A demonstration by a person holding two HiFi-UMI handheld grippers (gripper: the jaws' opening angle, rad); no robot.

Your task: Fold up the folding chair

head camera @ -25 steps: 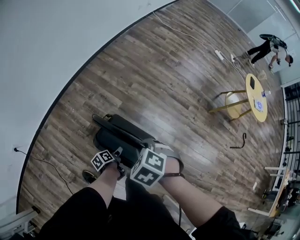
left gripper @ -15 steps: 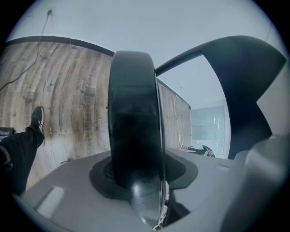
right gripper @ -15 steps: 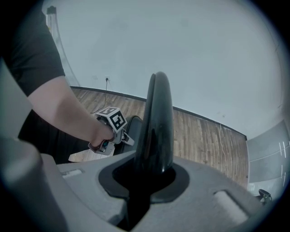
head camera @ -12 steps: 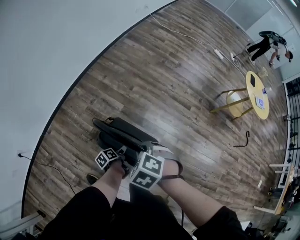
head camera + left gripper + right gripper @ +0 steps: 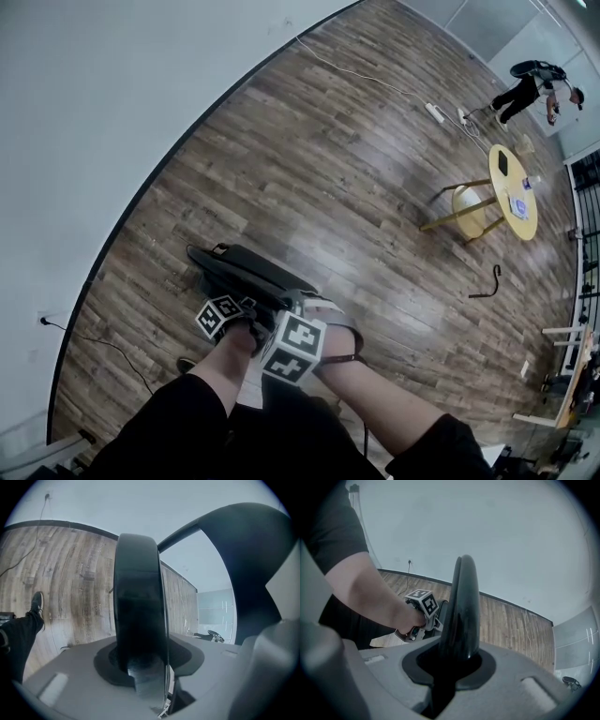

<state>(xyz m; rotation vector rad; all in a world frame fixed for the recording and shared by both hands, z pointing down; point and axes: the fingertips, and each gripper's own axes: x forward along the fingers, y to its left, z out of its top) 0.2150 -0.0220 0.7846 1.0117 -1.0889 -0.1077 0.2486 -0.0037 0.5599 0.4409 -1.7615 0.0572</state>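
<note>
Chair just went flatter — left hand-held gripper clamped on its edge, right hand-held gripper pinched together; fold looks nearly done.

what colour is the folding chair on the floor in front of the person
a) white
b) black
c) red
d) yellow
b: in the head view the folding chair is black against the brown wood floor. The only yellow piece of furniture is the round table, farther off.
</note>
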